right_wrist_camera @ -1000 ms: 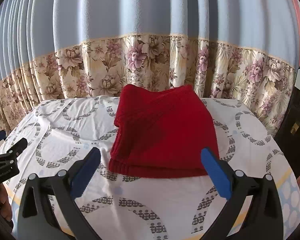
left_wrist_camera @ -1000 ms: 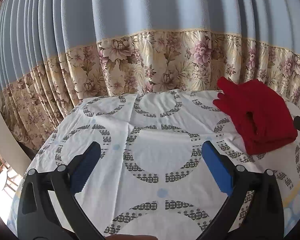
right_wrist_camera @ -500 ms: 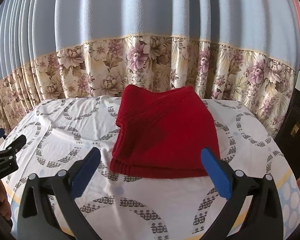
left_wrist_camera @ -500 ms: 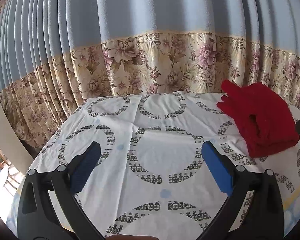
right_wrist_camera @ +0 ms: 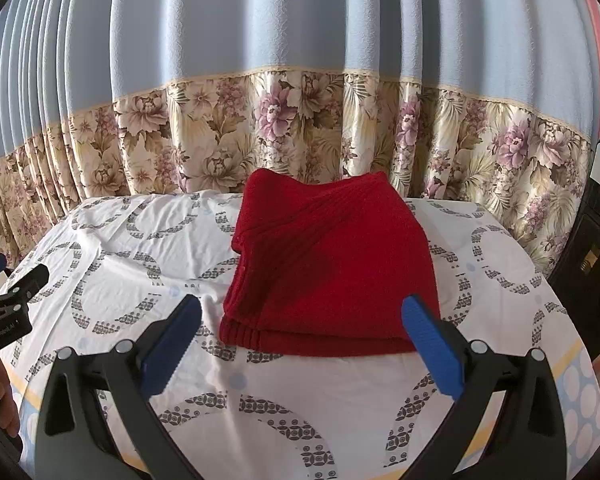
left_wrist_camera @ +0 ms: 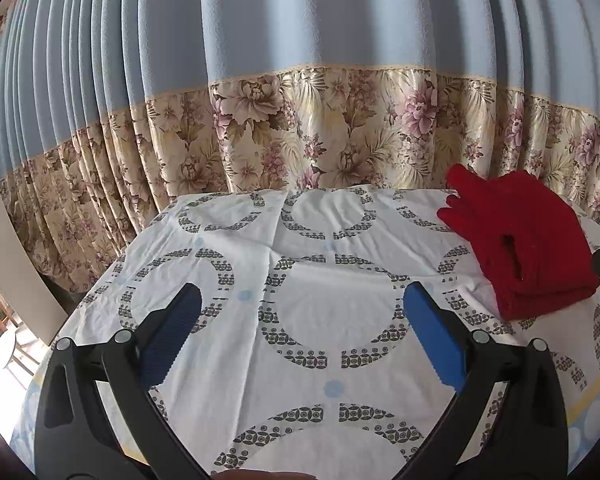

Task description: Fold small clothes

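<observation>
A red knitted garment (right_wrist_camera: pixel 332 264) lies folded into a thick rectangle on the table, straight ahead in the right wrist view. It also shows at the far right of the left wrist view (left_wrist_camera: pixel 524 240). My right gripper (right_wrist_camera: pixel 300 320) is open and empty, with the jaws spread just in front of the garment's near edge. My left gripper (left_wrist_camera: pixel 300 320) is open and empty over bare tablecloth, to the left of the garment. The left gripper's body shows at the left edge of the right wrist view (right_wrist_camera: pixel 8 308).
The table wears a white cloth with grey ring patterns (left_wrist_camera: pixel 300 264). A blue curtain with a floral lower band (right_wrist_camera: pixel 300 132) hangs close behind the table. A dark cabinet (right_wrist_camera: pixel 596 264) stands at the right. The table edge drops off at the left (left_wrist_camera: pixel 92 292).
Both views have pulled back and lifted slightly, so the garment sits a little lower and farther. Both grippers stay open and the garment has not moved.
</observation>
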The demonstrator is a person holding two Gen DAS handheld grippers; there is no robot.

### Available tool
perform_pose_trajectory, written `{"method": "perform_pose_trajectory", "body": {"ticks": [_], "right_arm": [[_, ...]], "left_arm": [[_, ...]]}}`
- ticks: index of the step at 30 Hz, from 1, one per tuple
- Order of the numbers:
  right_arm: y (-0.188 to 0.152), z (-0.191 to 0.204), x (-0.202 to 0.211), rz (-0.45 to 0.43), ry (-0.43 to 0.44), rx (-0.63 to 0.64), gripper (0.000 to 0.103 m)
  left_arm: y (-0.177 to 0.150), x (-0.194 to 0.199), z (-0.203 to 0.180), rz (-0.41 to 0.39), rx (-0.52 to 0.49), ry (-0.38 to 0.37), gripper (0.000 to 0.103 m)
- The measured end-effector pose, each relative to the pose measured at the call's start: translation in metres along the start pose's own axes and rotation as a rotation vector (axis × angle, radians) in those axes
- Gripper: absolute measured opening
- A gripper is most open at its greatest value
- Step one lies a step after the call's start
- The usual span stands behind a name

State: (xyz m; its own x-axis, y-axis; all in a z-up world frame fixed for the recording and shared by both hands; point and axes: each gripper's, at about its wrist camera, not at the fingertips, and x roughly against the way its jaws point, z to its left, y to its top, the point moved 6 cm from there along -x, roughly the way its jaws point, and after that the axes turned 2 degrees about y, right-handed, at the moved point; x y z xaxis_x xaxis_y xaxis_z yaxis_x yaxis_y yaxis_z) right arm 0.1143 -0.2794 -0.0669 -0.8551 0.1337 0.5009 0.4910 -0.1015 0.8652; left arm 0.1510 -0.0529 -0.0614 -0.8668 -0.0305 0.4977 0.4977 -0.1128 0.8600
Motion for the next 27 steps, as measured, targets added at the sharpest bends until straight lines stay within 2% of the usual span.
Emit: {"method": "perform_pose_trajectory", "body": {"ticks": [27], "right_arm": [[-0.0023, 0.0, -0.002, 0.007, -0.001, 0.007, 0.1]], "left_arm": [[0.002, 0.0024, -0.001, -0.012, 0.007, -0.001, 0.1]]}}
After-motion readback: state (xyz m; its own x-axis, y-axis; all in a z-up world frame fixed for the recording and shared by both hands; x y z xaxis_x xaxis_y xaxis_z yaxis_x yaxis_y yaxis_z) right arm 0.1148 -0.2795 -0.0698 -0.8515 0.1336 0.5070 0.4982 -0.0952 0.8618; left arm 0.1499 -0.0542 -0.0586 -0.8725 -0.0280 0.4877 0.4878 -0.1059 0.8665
